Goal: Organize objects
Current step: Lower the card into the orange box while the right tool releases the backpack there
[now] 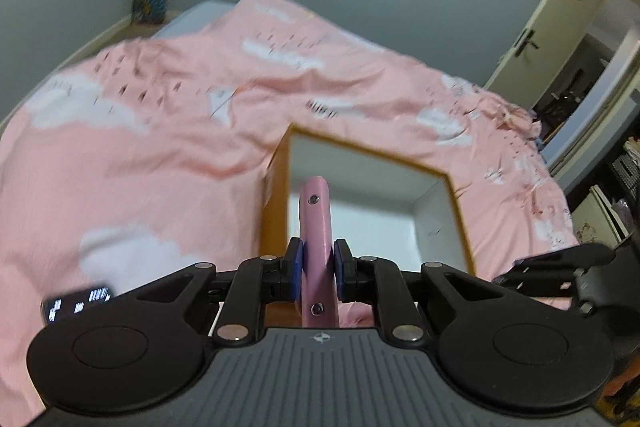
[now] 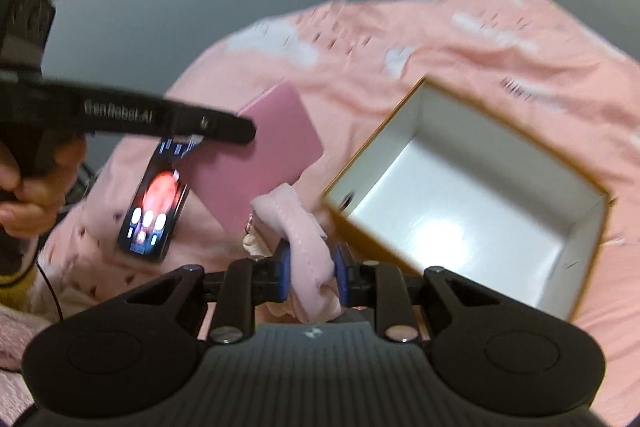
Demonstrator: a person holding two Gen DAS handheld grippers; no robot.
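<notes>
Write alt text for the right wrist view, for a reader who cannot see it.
The right gripper pinches pale pink fabric beside an open, empty white-lined box on a pink bedspread. The left gripper holds a flat pink case above a lit smartphone.

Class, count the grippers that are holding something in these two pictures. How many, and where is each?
2. The left gripper is shut on a pink case in front of the box. The right gripper is shut on pink cloth, left of the box.

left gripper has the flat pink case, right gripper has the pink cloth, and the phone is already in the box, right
Not quite: the phone lies on the pink bedcover, outside the box, as the right wrist view shows. The rest holds: left gripper on pink case, right gripper on pink cloth.
</notes>
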